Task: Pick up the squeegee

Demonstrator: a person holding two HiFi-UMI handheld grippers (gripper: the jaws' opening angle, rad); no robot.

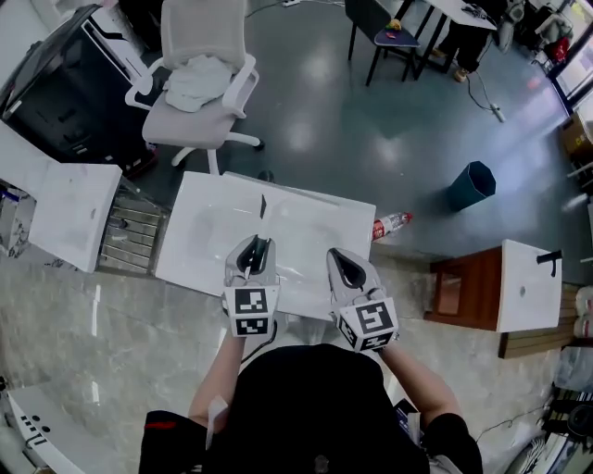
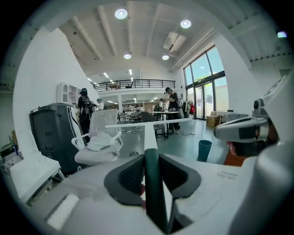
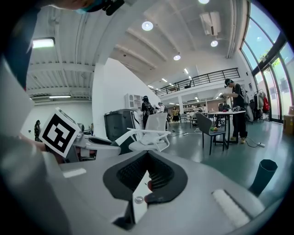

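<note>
Person's dark sleeves at bottom of the head view, both arms stretched forward, one gripper per hand. Left gripper (image 1: pixel 255 245) clamps the squeegee (image 2: pixel 154 193): the dark handle runs straight between the two black pads, which press on it from both sides, jaws partly apart around it. The white neck leads forward to a thin crossbar blade (image 2: pixel 147 124), level and out ahead of the jaws. Right gripper (image 1: pixel 341 257) just beside it, jaws closed tip to tip, holding nothing. Both sit over the white table (image 1: pixel 315 222). Red-labelled bottle (image 1: pixel 389 225) lies by the table's right edge. Further out, a white office chair (image 1: pixel 204 28) with a white cloth (image 1: pixel 197 79) on the seat, and a teal bin (image 1: pixel 471 185) on the grey floor.
</note>
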